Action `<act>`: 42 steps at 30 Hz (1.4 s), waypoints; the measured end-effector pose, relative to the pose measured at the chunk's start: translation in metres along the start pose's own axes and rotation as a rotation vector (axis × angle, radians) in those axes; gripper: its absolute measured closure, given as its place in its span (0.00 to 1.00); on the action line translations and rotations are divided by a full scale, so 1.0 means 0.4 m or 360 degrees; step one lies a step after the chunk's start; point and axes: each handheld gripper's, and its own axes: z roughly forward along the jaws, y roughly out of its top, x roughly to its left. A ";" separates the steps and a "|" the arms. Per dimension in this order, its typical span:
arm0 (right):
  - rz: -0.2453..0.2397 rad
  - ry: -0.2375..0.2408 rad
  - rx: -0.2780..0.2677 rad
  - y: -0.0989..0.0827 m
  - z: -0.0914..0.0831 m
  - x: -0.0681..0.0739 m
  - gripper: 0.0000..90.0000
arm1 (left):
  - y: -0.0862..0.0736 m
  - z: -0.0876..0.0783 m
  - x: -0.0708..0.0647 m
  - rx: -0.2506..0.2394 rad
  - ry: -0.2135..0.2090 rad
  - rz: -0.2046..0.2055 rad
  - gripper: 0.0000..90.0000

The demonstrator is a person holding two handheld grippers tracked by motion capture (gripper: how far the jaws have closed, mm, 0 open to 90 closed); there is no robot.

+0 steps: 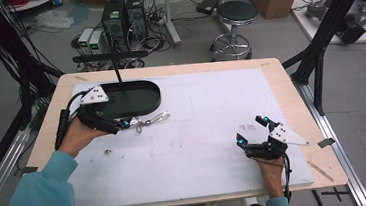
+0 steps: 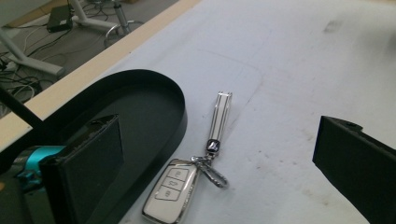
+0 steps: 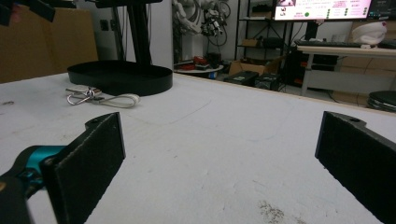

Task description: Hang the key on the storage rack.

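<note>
We see our left tongs (image 1: 122,122) spread wide at the desk's (image 1: 211,105) ten o'clock, the car key (image 2: 170,194) lying untouched between them beside the black tray (image 2: 140,112). Our right tongs (image 1: 251,129) gape empty at four o'clock.

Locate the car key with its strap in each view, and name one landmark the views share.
High view: car key left of centre, by the left gripper.
Left gripper view: bottom centre, between open jaws.
Right gripper view: upper left, far off.
Shared landmark: the black oval tray beside it.
</note>
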 end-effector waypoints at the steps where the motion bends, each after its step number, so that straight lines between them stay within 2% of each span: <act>1: 0.0000 0.0000 0.0000 0.000 0.000 0.000 0.01 | 0.004 0.008 0.002 0.0011 -0.0008 0.0004 0.03; 5: -0.0007 -0.0006 -0.0007 0.000 0.000 -0.002 0.01 | 0.016 0.042 0.008 0.0116 -0.0083 -0.0002 0.03; 7: -0.0007 -0.0007 -0.0009 0.000 0.000 -0.002 0.01 | 0.022 0.059 0.010 0.0173 -0.0119 0.0020 0.03; 9: -0.0003 -0.0003 -0.0004 0.000 0.000 -0.001 0.01 | 0.026 0.078 0.009 0.0198 -0.0152 0.0022 0.03; 12: -0.0003 -0.0001 -0.0009 0.000 0.000 -0.001 0.01 | 0.033 0.105 0.009 0.0288 -0.0177 0.0069 0.03; 16: -0.0009 -0.0002 -0.0011 0.000 0.000 -0.001 0.01 | 0.047 0.137 0.009 0.0345 -0.0216 0.0104 0.03; 18: -0.0012 -0.0001 -0.0008 0.000 0.000 -0.001 0.01 | 0.051 0.151 0.009 0.0369 -0.0240 0.0109 0.09; 19: -0.0017 -0.0001 -0.0009 0.000 0.000 -0.001 0.01 | 0.053 0.157 0.011 0.0391 -0.0252 0.0131 0.12; 26: -0.0010 -0.0004 -0.0011 0.000 0.000 -0.002 0.01 | 0.051 0.201 0.011 0.0482 -0.0240 0.0136 0.13; 33: -0.0006 -0.0003 -0.0015 -0.001 0.000 -0.002 0.01 | 0.039 0.229 0.013 0.0571 -0.0233 0.0135 0.26; 37: -0.0013 -0.0001 -0.0015 0.000 0.000 -0.002 0.01 | 0.033 0.246 0.012 0.0628 -0.0199 0.0146 0.28; 38: -0.0009 -0.0002 -0.0016 0.000 0.000 -0.002 0.01 | 0.032 0.250 0.013 0.0645 -0.0196 0.0150 0.31; 42: -0.0011 -0.0003 -0.0015 0.000 0.000 -0.002 0.01 | 0.028 0.264 0.013 0.0707 -0.0195 0.0158 0.35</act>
